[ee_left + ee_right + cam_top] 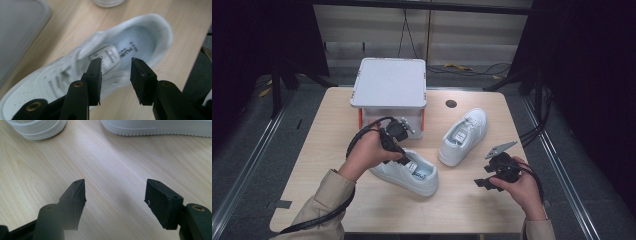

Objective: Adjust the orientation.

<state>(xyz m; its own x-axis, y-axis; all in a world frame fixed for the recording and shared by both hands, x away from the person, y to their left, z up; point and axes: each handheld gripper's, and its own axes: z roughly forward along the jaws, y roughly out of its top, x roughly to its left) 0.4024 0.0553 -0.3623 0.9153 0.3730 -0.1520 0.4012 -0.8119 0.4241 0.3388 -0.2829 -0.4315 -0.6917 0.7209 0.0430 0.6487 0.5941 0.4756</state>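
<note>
Over near shoe (406, 173) | left claw (404, 161) tilted down, jaws parted

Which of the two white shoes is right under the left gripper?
The near shoe, lying beside the grey box; the other shoe sits apart, farther right.

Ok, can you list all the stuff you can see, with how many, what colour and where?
Sneakers: two, white; near shoe under the left gripper, far shoe right of the box.
Box: one, grey-white with orange corner edges, at the table's far side.
Table: one, light wood, with a small dark hole near the far edge.
Cables: black and yellow, on the floor behind the table.
Left gripper: black, jaws apart, above the near shoe's opening.
Right gripper: black, jaws apart, over bare table.
</note>
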